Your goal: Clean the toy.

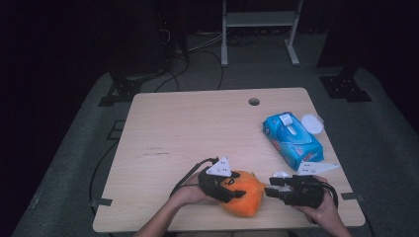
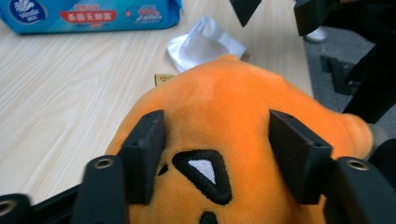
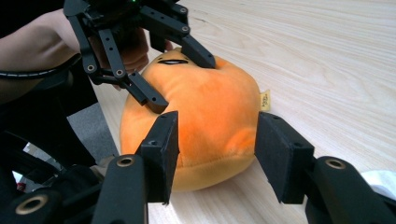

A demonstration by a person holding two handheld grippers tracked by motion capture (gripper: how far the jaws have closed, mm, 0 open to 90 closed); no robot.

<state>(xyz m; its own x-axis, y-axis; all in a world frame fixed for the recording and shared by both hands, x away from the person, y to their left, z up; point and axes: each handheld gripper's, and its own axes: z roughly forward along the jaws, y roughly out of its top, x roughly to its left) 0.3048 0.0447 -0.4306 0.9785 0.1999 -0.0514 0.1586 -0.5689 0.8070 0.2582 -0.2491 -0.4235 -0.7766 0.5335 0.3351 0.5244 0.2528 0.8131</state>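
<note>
Now gripping: left gripper (image 1: pixel 226 190) clamped on orange plush toy (image 1: pixel 245 193), pads pressed into its sides beside the stitched black triangle (image 2: pixel 203 173); right gripper (image 1: pixel 274 190) just beside the toy's other end, jaws apart, nothing pinched. Beyond the right gripper, blue wipes pack (image 1: pixel 292 139), flap raised, white sheet showing at the opening; white lid (image 1: pixel 312 123) beside it. Toy low on the table (image 1: pixel 188 128), long axis running gripper to gripper, face toward the left one.

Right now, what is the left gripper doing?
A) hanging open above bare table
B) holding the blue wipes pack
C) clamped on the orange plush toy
C: in the left gripper view both pads of the left gripper press into the orange plush toy.
</note>
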